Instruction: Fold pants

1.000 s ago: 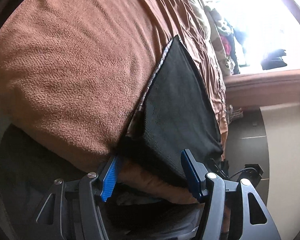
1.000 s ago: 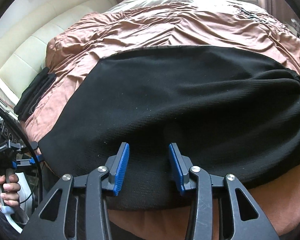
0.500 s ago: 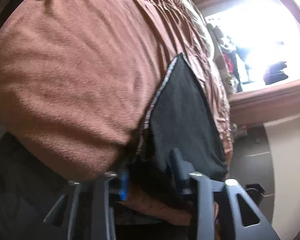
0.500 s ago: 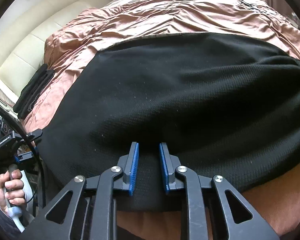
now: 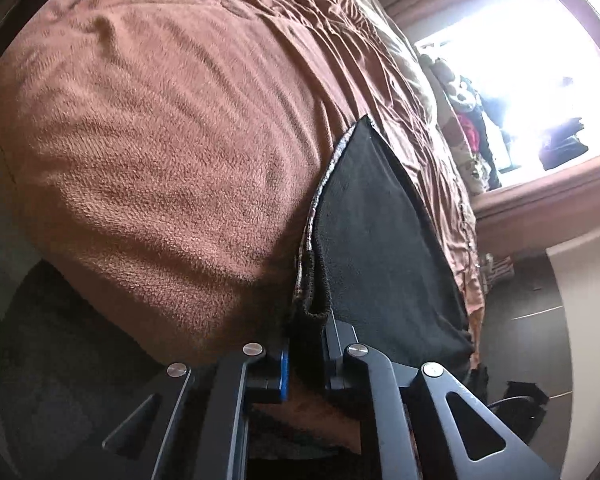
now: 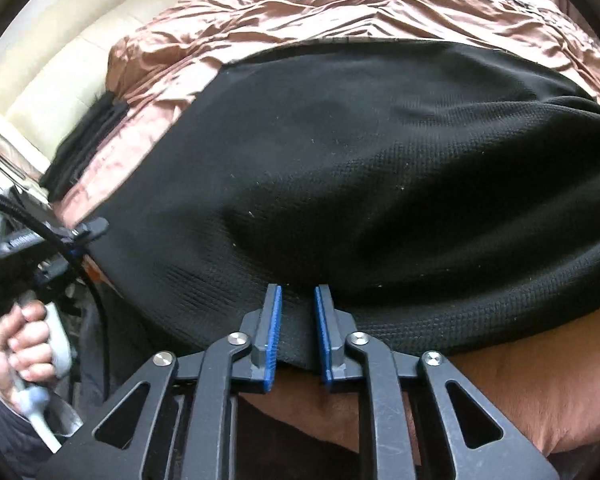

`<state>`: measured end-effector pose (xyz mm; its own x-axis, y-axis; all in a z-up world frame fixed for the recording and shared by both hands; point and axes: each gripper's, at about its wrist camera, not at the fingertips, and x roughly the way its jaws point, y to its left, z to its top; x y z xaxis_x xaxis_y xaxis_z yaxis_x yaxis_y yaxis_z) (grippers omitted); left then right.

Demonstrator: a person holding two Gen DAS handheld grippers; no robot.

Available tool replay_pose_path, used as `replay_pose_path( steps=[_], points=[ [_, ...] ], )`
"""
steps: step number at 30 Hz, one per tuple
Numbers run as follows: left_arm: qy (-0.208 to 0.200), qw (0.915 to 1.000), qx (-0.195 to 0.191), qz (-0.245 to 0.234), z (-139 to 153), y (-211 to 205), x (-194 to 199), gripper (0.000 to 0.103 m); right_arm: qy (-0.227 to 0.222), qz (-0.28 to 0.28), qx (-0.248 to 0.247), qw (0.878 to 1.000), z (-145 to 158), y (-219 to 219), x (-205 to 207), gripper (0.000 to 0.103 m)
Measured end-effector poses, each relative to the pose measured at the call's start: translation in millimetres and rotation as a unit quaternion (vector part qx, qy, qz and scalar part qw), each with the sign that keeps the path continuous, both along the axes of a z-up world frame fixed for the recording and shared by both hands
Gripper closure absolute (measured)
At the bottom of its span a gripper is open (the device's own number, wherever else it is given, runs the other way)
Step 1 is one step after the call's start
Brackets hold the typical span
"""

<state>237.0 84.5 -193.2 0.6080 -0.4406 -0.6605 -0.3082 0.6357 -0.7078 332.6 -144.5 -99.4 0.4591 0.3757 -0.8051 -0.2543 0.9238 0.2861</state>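
Observation:
Black knit pants (image 6: 360,160) lie flat across the bed, their near edge hanging over the bedside. My right gripper (image 6: 297,320) is closing on that near edge, and the cloth fills the narrow gap between the blue pads (image 6: 274,320). In the left wrist view the pants (image 5: 380,240) appear edge-on, with a patterned lining along the hem. My left gripper (image 5: 306,344) is closing on the bunched end corner, its pads pressed into the fabric. The right wrist view also shows the left gripper (image 6: 94,229) at the pants' left end, held by a hand (image 6: 20,344).
A fuzzy brown blanket (image 5: 160,140) and a rumpled pink-brown cover (image 6: 340,12) lie over the bed. A dark folded item (image 6: 84,148) rests by the cream padded headboard (image 6: 60,60). A bright window (image 5: 520,60) and dark floor (image 5: 520,340) lie beyond the bed's far side.
Both grippers narrowed from wide open onto the pants' edge: the left onto the end corner, the right onto the near edge. The left wrist view tilted a little.

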Motion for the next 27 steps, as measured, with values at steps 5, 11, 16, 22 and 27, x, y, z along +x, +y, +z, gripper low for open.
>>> replay_pose_path(
  steps=[5, 11, 16, 22, 27],
  points=[
    [0.01, 0.9997, 0.016, 0.018, 1, -7, 1, 0.091, -0.016, -0.021, 0.002, 1.0, 16, -12, 11, 0.09],
    [0.029, 0.9985, 0.035, 0.031, 1, -14, 6, 0.091, 0.0, -0.049, 0.005, 0.999, 12, -17, 41, 0.09],
    [0.04, 0.9975, 0.038, 0.044, 0, -18, 7, 0.091, 0.021, -0.07, 0.003, 0.997, 2, -19, 73, 0.09],
    [0.045, 0.9968, 0.041, 0.051, -1, -19, 7, 0.091, 0.009, -0.064, 0.004, 0.998, 19, -8, 88, 0.09],
    [0.044, 0.9969, 0.038, 0.053, -3, -18, 6, 0.091, 0.002, -0.054, -0.013, 0.998, 16, 2, 99, 0.09]
  ],
)
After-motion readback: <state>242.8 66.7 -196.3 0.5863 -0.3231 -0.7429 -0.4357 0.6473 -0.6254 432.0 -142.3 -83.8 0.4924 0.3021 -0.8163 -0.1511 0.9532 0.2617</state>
